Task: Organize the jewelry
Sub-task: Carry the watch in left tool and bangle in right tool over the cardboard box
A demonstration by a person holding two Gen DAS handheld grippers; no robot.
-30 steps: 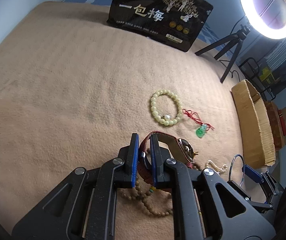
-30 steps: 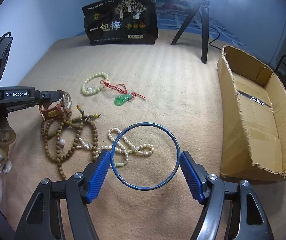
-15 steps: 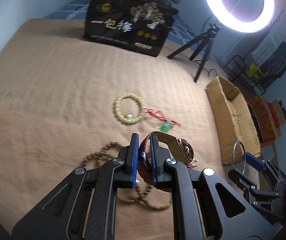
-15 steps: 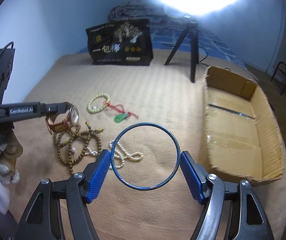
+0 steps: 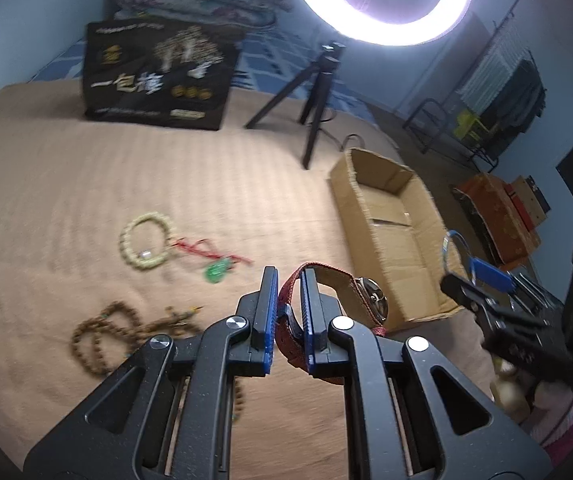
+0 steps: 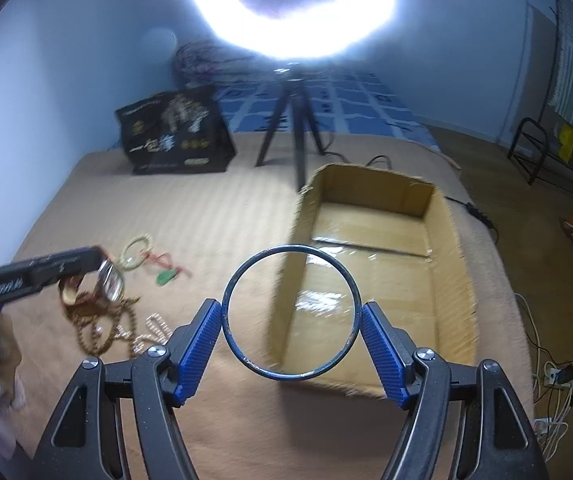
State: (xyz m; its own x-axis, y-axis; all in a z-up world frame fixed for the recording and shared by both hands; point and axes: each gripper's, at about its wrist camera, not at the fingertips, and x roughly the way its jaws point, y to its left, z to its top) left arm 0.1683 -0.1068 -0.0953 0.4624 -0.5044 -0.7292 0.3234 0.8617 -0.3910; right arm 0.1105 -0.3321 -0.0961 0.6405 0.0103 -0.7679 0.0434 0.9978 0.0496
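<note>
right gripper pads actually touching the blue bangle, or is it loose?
Touching. The right wrist view shows the blue bangle pinched between the right gripper: each blue pad meets the ring's outer edge with no gap, holding it over the cardboard box.

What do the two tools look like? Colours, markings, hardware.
Both alike: the left tool and right tool have matte black angular linkage arms, silver pivot screws and blue ribbed finger pads. White "GenRobot.ai" lettering runs along the left tool's side in the right wrist view.

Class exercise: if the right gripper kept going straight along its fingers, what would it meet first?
Probably the cardboard box: the right gripper, shut on the blue bangle, points at its near wall and open inside. Depth is uncertain.
</note>
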